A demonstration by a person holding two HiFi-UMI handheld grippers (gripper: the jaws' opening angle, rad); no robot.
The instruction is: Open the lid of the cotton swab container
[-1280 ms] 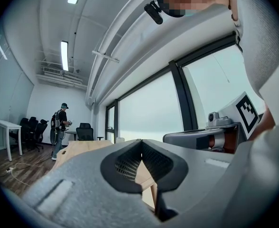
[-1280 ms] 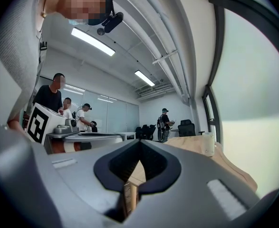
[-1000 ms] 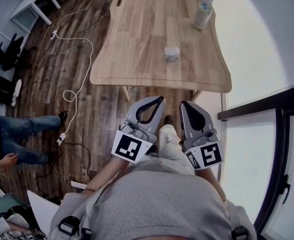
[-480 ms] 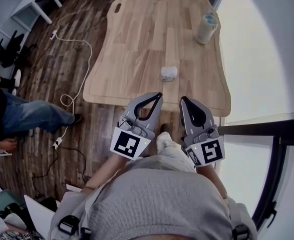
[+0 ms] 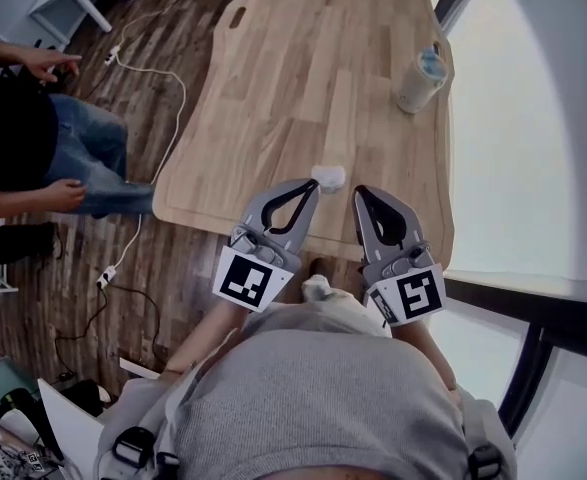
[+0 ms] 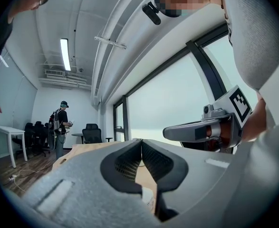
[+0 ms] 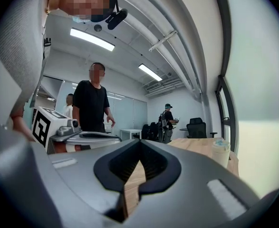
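Left hand-held gripper (image 6: 140, 152): clenched, the two jaws pressed together with nothing between them. It is held level, and in the head view its tip lies over the near edge of the tabletop (image 5: 303, 58).
Right hand-held gripper (image 7: 139, 148): also clenched and empty, with the jaws meeting at the tip. It is held beside the left one, with a gap between the two.
Cotton swab container (image 5: 328, 177): a small white box that stands on the tabletop close to the near edge, about at the middle of that edge. The lid is too small to make out.
Container and grippers: in the head view the container lies just ahead of the two tips, in the gap between them and nearer to the left tip. I cannot tell if that tip touches it.
Cylindrical canister (image 5: 420, 78): pale with a bluish top, upright near the right edge of the tabletop, well apart from the container.
Standing person (image 5: 33, 138): black top and blue jeans, on the dark plank floor (image 5: 93, 268) to the left of the tabletop.
White cable (image 5: 181, 103): lies on the floor along the left edge of the tabletop.
Person with a cap (image 7: 168, 120): stands beyond the far end of the tabletop.
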